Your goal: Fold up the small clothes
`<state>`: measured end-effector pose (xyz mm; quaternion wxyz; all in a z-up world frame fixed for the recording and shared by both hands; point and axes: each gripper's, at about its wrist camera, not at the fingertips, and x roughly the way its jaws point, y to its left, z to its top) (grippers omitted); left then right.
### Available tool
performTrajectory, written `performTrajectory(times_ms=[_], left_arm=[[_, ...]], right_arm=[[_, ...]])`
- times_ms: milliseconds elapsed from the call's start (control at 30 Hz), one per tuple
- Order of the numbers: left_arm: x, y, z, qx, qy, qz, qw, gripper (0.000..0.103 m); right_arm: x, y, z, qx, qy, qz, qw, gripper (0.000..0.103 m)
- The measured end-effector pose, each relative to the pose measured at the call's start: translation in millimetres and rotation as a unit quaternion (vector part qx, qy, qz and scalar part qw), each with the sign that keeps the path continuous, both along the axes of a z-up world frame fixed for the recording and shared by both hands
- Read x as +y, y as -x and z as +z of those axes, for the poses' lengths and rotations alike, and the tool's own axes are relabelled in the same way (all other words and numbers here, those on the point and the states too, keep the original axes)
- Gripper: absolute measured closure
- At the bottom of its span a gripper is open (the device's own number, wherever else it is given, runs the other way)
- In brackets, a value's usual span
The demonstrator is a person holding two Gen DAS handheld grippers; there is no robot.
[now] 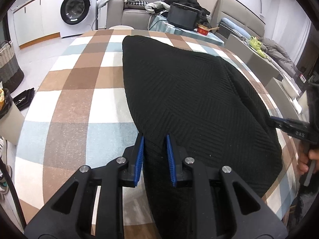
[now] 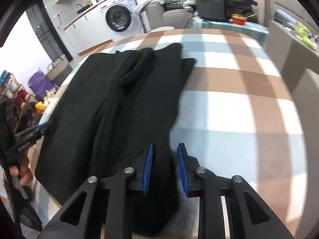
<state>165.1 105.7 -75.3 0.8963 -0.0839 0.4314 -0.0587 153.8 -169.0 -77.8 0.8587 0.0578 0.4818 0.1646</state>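
A black ribbed knit garment [image 1: 189, 99] lies spread on the checked tablecloth [image 1: 79, 91]. My left gripper [image 1: 155, 137] straddles the garment's near left corner, jaws apart with fabric between the blue pads [image 1: 140, 155]. The garment also shows in the right wrist view [image 2: 119, 103], partly folded with a rolled ridge. My right gripper [image 2: 165, 147] has its jaws apart over the garment's near right edge, with cloth between the pads [image 2: 148, 165]. The right gripper also shows at the right edge of the left wrist view [image 1: 273, 120], touching the garment's edge. The left gripper appears at the left of the right wrist view [image 2: 46, 126].
A washing machine [image 1: 76, 10] and cabinets stand behind the table. A side table carries a black appliance [image 1: 182, 17] and a red bowl [image 1: 204, 29]. A woven basket [image 1: 9, 65] sits on the floor at left. A sofa with clothes lies at the back.
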Motion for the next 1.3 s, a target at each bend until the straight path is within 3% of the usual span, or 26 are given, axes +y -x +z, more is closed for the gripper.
performTrajectory(times_ms=[100, 233, 300, 367, 433, 533, 667, 700, 733, 833, 967, 1067, 1133, 1233, 1300], left_arm=[[-0.2, 4.5, 5.2, -0.009, -0.001, 0.007, 0.9999, 0.084], [1.0, 9.3, 11.6, -0.016, 0.008, 0.017, 0.9997, 0.068], [3.1, 13.4, 14.5, -0.018, 0.014, 0.024, 0.9995, 0.057], [4.0, 16.4, 17.0, -0.022, 0.018, 0.028, 0.9992, 0.045], [4.0, 19.2, 18.8, -0.024, 0.021, 0.028, 0.9991, 0.039], [0.1, 25.3, 21.4, -0.029, 0.018, 0.024, 0.9991, 0.038], [-5.1, 26.8, 18.6, -0.026, 0.013, 0.016, 0.9995, 0.038], [-6.1, 26.5, 17.7, -0.024, 0.011, 0.016, 0.9995, 0.038], [-7.1, 26.1, 16.8, -0.023, 0.01, 0.015, 0.9996, 0.038], [-8.3, 25.2, 17.2, -0.023, 0.016, 0.013, 0.9995, 0.038], [-8.6, 19.3, 21.2, -0.026, 0.014, 0.016, 0.9994, 0.038], [-10.8, 16.1, 22.9, -0.031, 0.014, 0.01, 0.9994, 0.038], [-14.2, 13.4, 20.2, -0.028, 0.014, 0.007, 0.9995, 0.038], [-18.4, 8.8, 14.0, -0.019, 0.019, -0.001, 0.9996, 0.038], [-20.6, 6.1, 7.5, -0.009, 0.008, -0.002, 0.9999, 0.038]], right_arm=[[-8.5, 16.4, 17.0, -0.011, -0.027, -0.008, 1.0, 0.078], [10.3, 22.9, 33.5, -0.032, -0.074, 0.043, 0.996, 0.071], [23.7, 18.8, 29.1, -0.022, -0.114, 0.065, 0.991, 0.06], [36.8, 11.8, 20.8, -0.008, -0.135, 0.079, 0.988, 0.059], [50.6, 2.1, 12.1, -0.003, -0.13, 0.085, 0.988, 0.057], [63.8, -17.4, 2.4, 0.016, -0.138, 0.081, 0.987, 0.057], [80.9, -46.5, 0.8, -0.002, -0.126, 0.078, 0.989, 0.058], [85.2, -52.3, 0.1, -0.003, -0.119, 0.078, 0.99, 0.062], [88.9, -58.1, -0.9, -0.005, -0.113, 0.077, 0.991, 0.076], [95.4, -63.9, -1.4, -0.011, -0.103, 0.075, 0.992, 0.093], [89.3, -49.0, 38.6, -0.082, -0.094, 0.091, 0.988, 0.094], [65.5, -38.7, 59.8, -0.121, -0.067, 0.059, 0.989, 0.094], [51.2, -45.6, 51.2, -0.098, -0.056, 0.034, 0.993, 0.094], [37.8, -65.4, 12.8, -0.02, -0.037, 0.004, 0.999, 0.093], [35.3, -65.8, 2.2, -0.011, -0.051, 0.003, 0.999, 0.091]])
